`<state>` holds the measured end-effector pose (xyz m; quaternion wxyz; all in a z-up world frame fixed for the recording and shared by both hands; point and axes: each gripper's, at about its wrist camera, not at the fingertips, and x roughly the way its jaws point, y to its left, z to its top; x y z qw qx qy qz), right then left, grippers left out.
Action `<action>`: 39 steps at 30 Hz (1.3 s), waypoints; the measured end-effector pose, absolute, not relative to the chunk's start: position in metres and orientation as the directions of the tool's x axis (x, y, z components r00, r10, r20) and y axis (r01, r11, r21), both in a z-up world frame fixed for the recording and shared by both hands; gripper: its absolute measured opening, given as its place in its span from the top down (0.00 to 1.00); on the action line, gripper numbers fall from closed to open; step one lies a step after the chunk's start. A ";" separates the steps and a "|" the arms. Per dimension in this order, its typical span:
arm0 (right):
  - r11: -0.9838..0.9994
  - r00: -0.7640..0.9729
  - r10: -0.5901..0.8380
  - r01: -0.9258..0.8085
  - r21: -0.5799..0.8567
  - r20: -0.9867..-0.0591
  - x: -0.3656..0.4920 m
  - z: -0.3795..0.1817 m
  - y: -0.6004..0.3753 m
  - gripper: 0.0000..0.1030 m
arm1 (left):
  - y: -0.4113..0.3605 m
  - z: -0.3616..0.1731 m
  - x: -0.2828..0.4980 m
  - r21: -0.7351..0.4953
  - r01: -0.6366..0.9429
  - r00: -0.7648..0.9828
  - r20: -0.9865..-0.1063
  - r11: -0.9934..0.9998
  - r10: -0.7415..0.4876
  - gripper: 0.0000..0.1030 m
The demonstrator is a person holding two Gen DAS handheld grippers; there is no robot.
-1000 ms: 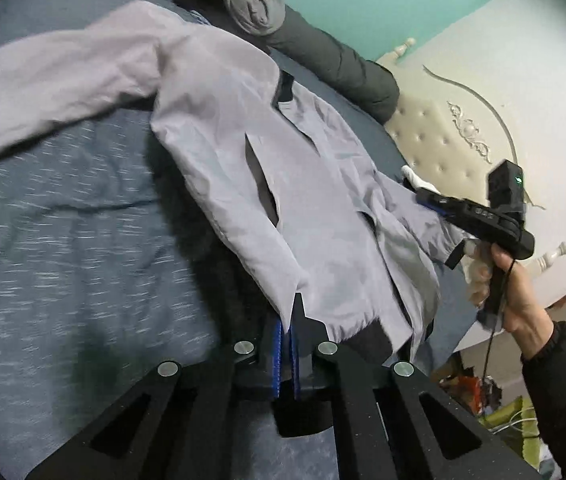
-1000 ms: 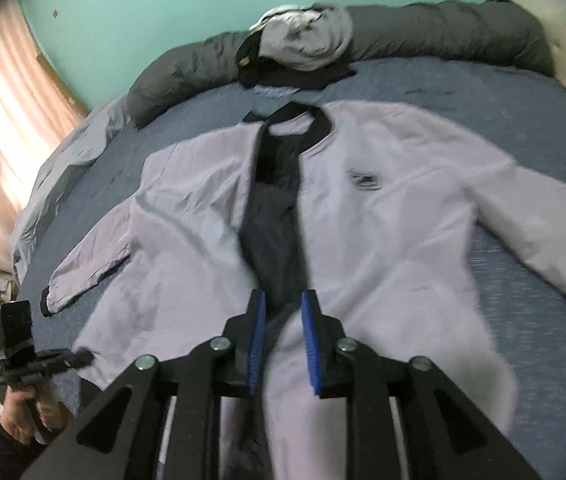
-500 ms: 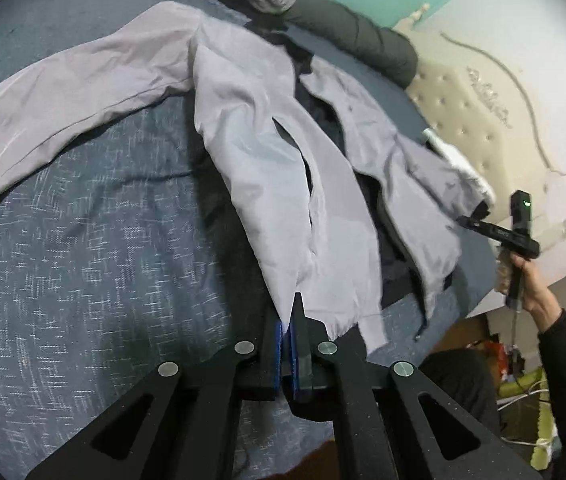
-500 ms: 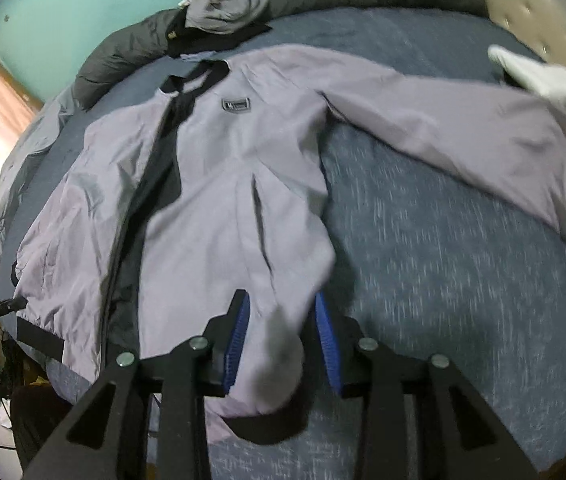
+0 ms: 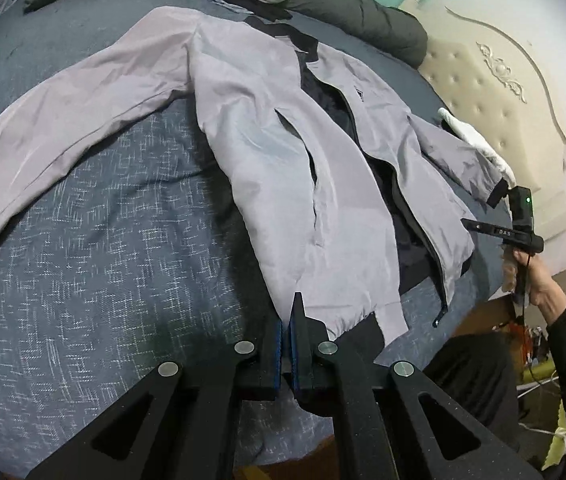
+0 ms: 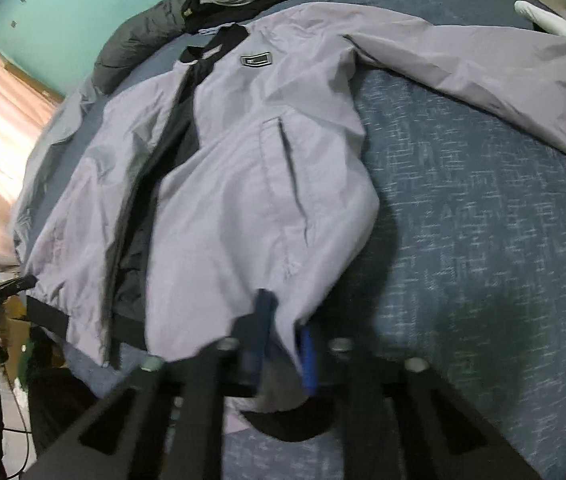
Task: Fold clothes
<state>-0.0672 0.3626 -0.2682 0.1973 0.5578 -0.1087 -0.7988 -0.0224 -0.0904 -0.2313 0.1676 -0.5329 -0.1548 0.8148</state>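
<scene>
- Two grippers are on one pale grey jacket point(image 5: 283, 152), which lies face up and unzipped on the blue-grey bedspread point(image 5: 95, 264), collar toward the dark bolster point(image 5: 355, 16) at the far side.
- Your left gripper point(image 5: 286, 332) has its blue pads pressed together, and the hem corner of the jacket's front panel runs into them, so it is pinched there.
- To its left, one sleeve point(image 5: 63, 120) stretches flat across the bedspread.
- Between the two front panels the dark lining point(image 6: 155, 184) shows.
- Your right gripper point(image 6: 283, 344) is blurred; its jaws are closing with a fold of the other hem corner between them, cloth bunched against the pads.
- Farther right, the second sleeve point(image 6: 483, 68) reaches out toward a white cloth point(image 6: 555, 24) near the padded headboard point(image 5: 479, 92).
</scene>
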 end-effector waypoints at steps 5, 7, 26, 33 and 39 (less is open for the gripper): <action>-0.882 -0.275 -0.467 0.208 0.422 -0.841 -0.050 -0.238 0.358 0.95 | -0.090 -0.211 -0.012 -0.432 -0.123 -0.367 -0.817 -0.893 0.446 0.97; -0.879 -0.260 -0.473 0.201 0.432 -0.842 -0.043 -0.225 0.360 0.95 | -0.092 -0.200 -0.003 -0.426 -0.133 -0.369 -0.817 -0.895 0.444 0.97; -0.968 -0.352 -0.249 0.113 0.223 -0.902 -0.045 -0.220 0.360 0.65 | -0.127 -0.248 0.001 -0.356 0.040 -0.341 -0.883 -0.934 0.322 0.77; -0.946 -0.450 -0.321 0.199 0.256 -0.833 -0.095 -0.201 0.326 0.58 | -0.118 -0.218 -0.035 -0.309 0.019 -0.494 -0.830 -0.951 0.259 0.72; -0.928 -0.412 -0.345 0.285 0.240 -0.843 -0.149 -0.227 0.268 0.57 | -0.085 -0.231 -0.088 -0.320 -0.019 -0.547 -0.790 -0.947 0.278 0.72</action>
